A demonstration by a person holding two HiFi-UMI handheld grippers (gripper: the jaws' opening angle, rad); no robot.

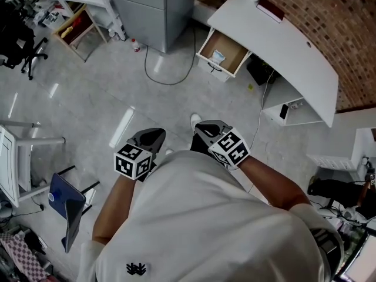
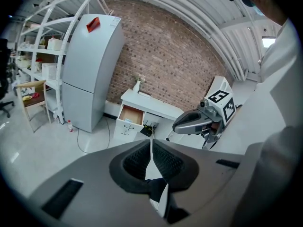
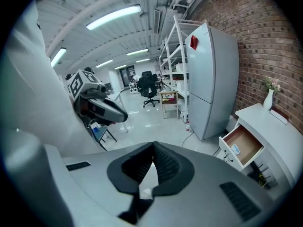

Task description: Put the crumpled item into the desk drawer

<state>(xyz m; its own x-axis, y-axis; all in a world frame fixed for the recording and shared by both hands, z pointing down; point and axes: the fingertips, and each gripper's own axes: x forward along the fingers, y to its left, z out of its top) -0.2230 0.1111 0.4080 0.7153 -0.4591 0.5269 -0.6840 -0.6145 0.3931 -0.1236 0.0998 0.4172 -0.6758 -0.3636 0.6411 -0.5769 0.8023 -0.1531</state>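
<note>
Left hand-held gripper (image 2: pixel 151 143): jaws pressed together, nothing between them. Right hand-held gripper (image 3: pixel 152 147): jaws likewise pressed together and empty. Only the head view shows both held side by side at the person's torso (image 1: pixel 205 216), over open floor (image 1: pixel 88 98) and well apart from the white counter (image 1: pixel 294 46). The drawer (image 1: pixel 232 47) stands pulled out from the counter's left end. The crumpled item (image 1: pixel 218 56), small and pale, lies inside it near the front panel. The right gripper view confirms this; the left gripper view shows the drawer too small to reveal it. The item's long axis cannot be made out. A fridge (image 1: pixel 155 7) stands left of the counter, with a cable (image 1: pixel 170 78) looped on the floor between.
</note>
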